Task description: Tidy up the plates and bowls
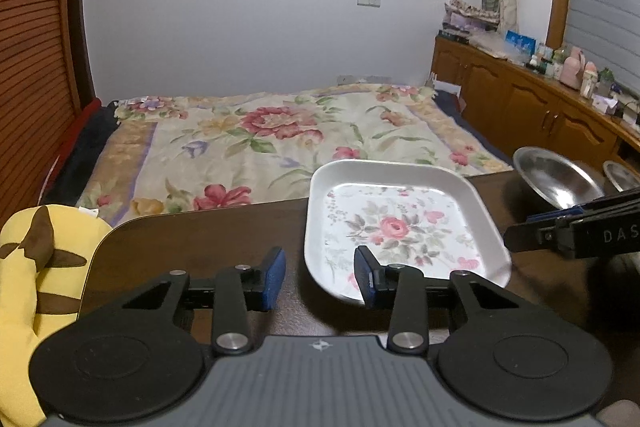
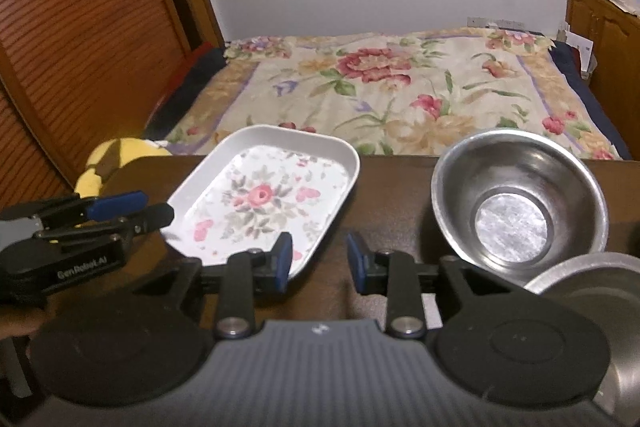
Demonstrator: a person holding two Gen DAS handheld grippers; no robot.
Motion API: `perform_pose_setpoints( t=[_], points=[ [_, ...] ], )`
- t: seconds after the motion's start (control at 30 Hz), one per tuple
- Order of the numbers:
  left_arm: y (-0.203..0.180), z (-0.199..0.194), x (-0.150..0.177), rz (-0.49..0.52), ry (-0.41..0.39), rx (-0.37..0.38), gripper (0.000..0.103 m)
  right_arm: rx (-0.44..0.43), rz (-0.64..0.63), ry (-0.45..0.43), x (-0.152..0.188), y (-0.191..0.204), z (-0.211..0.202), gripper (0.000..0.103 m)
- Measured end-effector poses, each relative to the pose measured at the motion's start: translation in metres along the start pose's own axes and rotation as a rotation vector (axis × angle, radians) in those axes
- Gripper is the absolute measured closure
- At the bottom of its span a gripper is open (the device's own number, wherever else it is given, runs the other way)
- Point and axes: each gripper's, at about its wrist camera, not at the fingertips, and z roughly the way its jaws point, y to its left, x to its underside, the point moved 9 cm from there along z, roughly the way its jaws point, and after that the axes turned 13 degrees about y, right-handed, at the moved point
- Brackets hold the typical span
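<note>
A white rectangular plate with a rose print (image 1: 396, 227) (image 2: 264, 195) lies on the dark brown table (image 1: 200, 239) (image 2: 392, 195). My left gripper (image 1: 320, 279) (image 2: 154, 207) hovers at the plate's near left corner, open, with the rim showing in the gap and the pads not pressing it. My right gripper (image 2: 320, 261) (image 1: 520, 231) is open over bare table just right of the plate's near right corner. A steel bowl (image 2: 520, 203) (image 1: 556, 179) stands right of the plate. A second steel bowl (image 2: 580, 267) (image 1: 620, 175) is nearer right, partly hidden by my right gripper.
Beyond the table's far edge is a bed with a floral cover (image 1: 260, 139) (image 2: 380, 87). A yellow plush toy (image 1: 32, 267) (image 2: 108, 163) sits off the table's left corner. A wooden cabinet with clutter (image 1: 520, 99) runs along the right wall.
</note>
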Motion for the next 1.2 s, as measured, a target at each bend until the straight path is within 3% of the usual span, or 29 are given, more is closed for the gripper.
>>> perform_pose_setpoints(
  t=[0.13,0.37,0.53,0.63,0.9,1.2],
  points=[
    [0.006,0.009,0.001,-0.028,0.02,0.007,0.075,0.01,0.018,0.021,-0.004,0.0,0.009,0.071],
    [0.015,0.019,0.006,-0.094,0.049,0.041,0.082,0.026,0.016,0.053,-0.004,0.003,0.017,0.072],
    [0.012,0.017,0.007,-0.084,0.049,0.05,0.09,0.012,-0.009,0.068,0.0,0.009,0.02,0.083],
    [0.012,0.017,0.008,-0.073,0.057,0.053,0.091,0.004,-0.015,0.078,0.002,0.012,0.023,0.09],
    [0.017,0.008,0.014,-0.081,0.07,0.091,0.092,-0.033,0.008,0.093,0.006,0.013,0.024,0.09],
    [0.013,-0.037,0.016,-0.063,0.008,0.111,0.092,-0.08,-0.033,0.08,0.017,0.025,0.004,0.09]
  ],
)
